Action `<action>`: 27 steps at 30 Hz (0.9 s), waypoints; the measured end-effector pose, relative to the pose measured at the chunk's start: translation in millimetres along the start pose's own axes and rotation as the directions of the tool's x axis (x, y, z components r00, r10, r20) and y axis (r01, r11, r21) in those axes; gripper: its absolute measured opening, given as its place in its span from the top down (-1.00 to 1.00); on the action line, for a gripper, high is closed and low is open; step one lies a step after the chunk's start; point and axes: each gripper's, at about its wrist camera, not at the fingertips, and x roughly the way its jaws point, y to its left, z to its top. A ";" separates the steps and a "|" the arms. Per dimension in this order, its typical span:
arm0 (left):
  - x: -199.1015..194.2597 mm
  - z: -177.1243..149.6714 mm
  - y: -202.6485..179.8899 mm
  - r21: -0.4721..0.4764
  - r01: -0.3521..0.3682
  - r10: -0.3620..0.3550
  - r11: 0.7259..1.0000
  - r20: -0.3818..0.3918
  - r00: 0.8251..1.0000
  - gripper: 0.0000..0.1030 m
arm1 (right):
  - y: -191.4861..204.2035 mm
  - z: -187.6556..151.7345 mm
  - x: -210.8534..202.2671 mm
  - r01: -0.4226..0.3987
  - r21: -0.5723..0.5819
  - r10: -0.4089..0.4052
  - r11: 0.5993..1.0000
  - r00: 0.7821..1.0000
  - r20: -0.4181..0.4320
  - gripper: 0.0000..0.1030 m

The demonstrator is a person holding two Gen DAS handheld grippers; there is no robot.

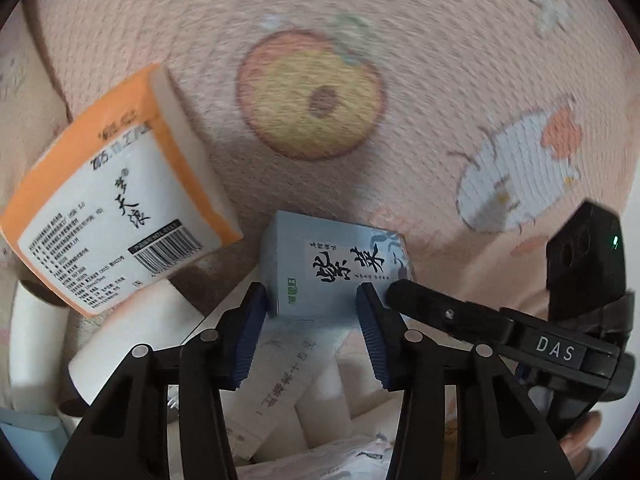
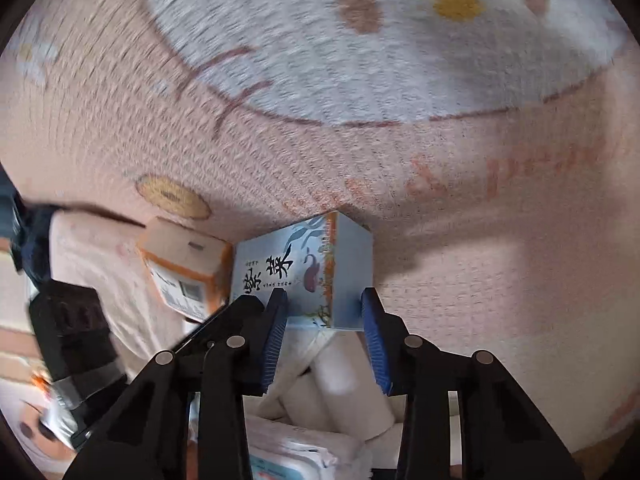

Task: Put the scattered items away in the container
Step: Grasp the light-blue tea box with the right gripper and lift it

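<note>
Left wrist view: left gripper [image 1: 312,300] partly closed, blue pads touching both sides of pale blue box [image 1: 332,264].
Right wrist view: right gripper [image 2: 324,308] partly closed, pads clamping the same box [image 2: 304,272] at its near corner.
Box location: on pink rug [image 1: 400,80], just above a pile of white rolls [image 1: 132,332].
Neighbour: orange pack [image 1: 112,192] tilted, just beside box.
Container: not clearly visible.
Risk: two grippers on one box, uneven pull could twist or crush it; shallow corner grip could slip.
</note>
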 end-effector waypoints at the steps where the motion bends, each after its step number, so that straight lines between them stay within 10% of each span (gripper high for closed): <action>1: -0.6 -0.7 -3.4 0.008 0.000 0.000 1.000 0.002 1.000 0.03 | 2.0 0.2 -1.1 0.007 -0.015 -0.007 1.000 1.000 0.005 0.31; 19: -62.8 -50.9 -55.5 0.183 0.025 -0.037 0.983 0.060 0.998 0.05 | 18.2 -72.1 -56.5 -0.031 -0.029 0.029 0.999 0.998 -0.052 0.35; 27: -103.1 -76.4 0.3 0.177 0.049 -0.059 0.983 0.049 0.997 0.05 | 39.9 -105.7 -60.1 0.010 -0.114 -0.014 0.993 0.999 -0.031 0.35</action>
